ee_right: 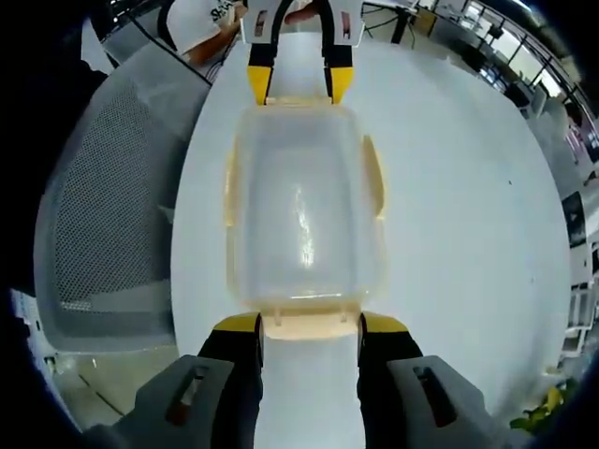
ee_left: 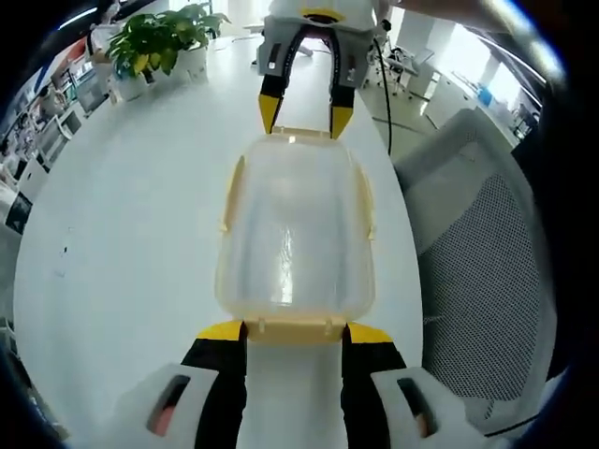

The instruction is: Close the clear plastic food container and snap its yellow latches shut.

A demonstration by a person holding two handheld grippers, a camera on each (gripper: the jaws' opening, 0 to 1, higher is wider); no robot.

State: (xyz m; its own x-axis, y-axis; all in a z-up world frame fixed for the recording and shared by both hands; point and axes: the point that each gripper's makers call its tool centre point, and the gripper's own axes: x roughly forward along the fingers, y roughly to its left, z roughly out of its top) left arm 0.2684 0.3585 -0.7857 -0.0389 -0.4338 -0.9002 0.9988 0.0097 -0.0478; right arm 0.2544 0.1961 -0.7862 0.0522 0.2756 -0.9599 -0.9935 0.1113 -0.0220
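Both tools, left tool (ee_left: 290, 339) and right tool (ee_right: 309, 329), sit open astride the container's (ee_left: 295, 234) end latches; the lid seemingly seated, press each latch squarely down.

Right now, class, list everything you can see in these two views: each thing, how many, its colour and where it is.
Food container: one, clear plastic with yellow latches, lid on, on the table between the two grippers.
Yellow latches: one on each of the four sides, pale yellow; whether they are snapped shut cannot be told.
Table: one, white, under the container.
Mesh chair: one, grey, beside the table.
Potted plant: one, green leaves in a white pot, at the table's far end.
Left gripper: black jaws with yellow tips, at one end latch.
Right gripper: the same, at the opposite end latch.
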